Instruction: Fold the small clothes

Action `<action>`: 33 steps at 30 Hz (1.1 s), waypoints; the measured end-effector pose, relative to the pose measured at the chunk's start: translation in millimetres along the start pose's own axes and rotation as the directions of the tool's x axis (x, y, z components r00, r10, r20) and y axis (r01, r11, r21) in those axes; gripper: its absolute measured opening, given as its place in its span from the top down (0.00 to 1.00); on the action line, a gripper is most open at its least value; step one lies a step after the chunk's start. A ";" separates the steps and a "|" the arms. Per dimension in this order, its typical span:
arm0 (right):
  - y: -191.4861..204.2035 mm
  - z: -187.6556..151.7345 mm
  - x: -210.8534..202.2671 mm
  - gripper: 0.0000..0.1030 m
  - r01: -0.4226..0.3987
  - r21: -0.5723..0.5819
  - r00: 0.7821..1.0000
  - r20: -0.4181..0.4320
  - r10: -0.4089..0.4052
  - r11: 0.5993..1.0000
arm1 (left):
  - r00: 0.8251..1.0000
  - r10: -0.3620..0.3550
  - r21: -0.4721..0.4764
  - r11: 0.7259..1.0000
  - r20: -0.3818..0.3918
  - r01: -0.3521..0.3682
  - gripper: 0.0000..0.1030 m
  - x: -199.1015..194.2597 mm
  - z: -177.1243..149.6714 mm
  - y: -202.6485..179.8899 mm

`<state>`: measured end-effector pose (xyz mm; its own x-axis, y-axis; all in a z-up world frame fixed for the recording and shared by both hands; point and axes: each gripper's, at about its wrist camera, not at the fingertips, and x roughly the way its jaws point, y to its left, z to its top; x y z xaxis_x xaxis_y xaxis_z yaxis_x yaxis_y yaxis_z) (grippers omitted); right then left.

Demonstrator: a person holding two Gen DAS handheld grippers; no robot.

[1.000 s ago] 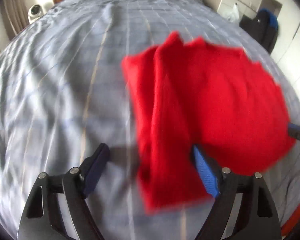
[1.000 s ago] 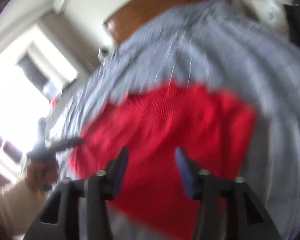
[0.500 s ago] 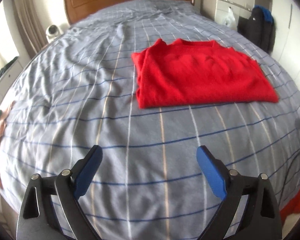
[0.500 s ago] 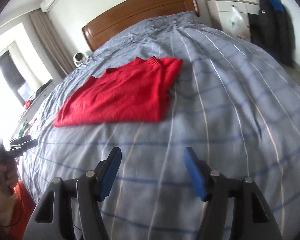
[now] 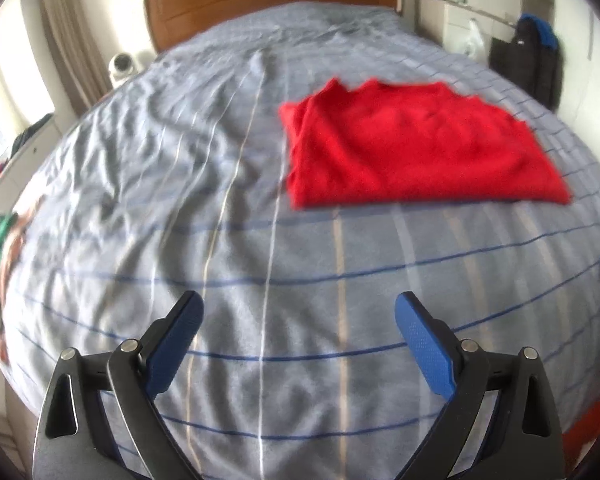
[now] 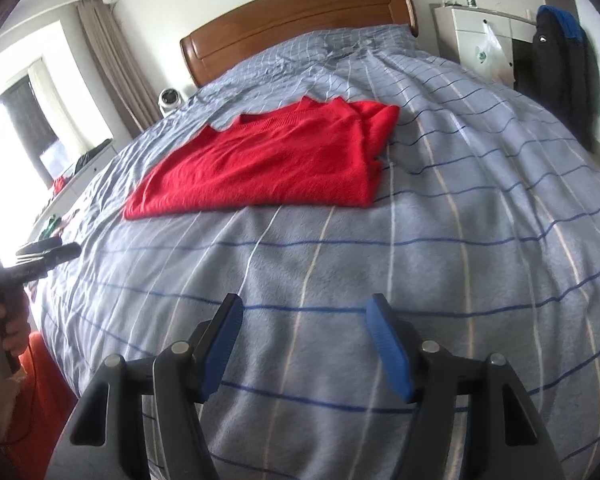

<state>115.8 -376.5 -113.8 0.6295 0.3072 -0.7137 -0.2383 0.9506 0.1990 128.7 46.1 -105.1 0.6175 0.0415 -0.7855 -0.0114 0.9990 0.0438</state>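
A red sweater (image 5: 412,148) lies folded flat on the blue-grey striped bed cover (image 5: 180,184), past the middle of the bed. It also shows in the right wrist view (image 6: 268,164), with its thick folded edge on the right. My left gripper (image 5: 300,316) is open and empty, well back from the sweater above the near part of the bed. My right gripper (image 6: 304,316) is open and empty, also near the bed's front edge. The left gripper shows at the left of the right wrist view (image 6: 40,256), held in a hand.
A wooden headboard (image 6: 300,12) stands at the far end. A white cabinet (image 6: 476,36) and a dark jacket (image 6: 560,48) stand on the right. A small white device (image 6: 170,98) sits beside the headboard. Coloured clothes (image 5: 0,248) lie at the bed's left edge.
One second ago both grippers were close over the sweater. They have since pulled back toward the bed's front edge, and the sweater lies folded and still.
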 end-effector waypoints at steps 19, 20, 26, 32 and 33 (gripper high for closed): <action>-41.4 -0.5 29.3 0.23 0.087 0.077 0.987 0.131 -0.097 0.993 | 0.981 -0.015 -0.072 0.997 0.193 0.029 0.00 24.9 -52.4 18.6; -41.0 -0.4 29.7 0.21 0.085 0.073 0.987 0.129 -0.094 0.994 | 0.981 -0.014 -0.073 0.997 0.194 0.029 0.00 24.8 -52.5 18.8; -45.5 -2.8 27.9 0.20 0.060 0.076 0.987 0.145 -0.071 0.995 | 0.980 -0.011 -0.074 0.997 0.199 0.026 0.00 23.7 -55.0 18.1; -44.1 -3.9 28.2 0.19 0.066 0.070 0.986 0.148 -0.076 0.995 | 0.980 -0.010 -0.075 0.997 0.201 0.025 0.00 23.0 -56.3 17.7; -44.3 -3.8 28.3 0.19 0.067 0.069 0.986 0.148 -0.077 0.995 | 0.979 -0.009 -0.075 0.997 0.202 0.024 0.00 22.9 -56.4 17.5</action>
<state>141.4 -410.1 -145.4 0.7483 0.2365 -0.6197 -0.1437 0.9699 0.1966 98.3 65.5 -157.1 0.7636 0.0282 -0.6451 -0.0551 0.9982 -0.0216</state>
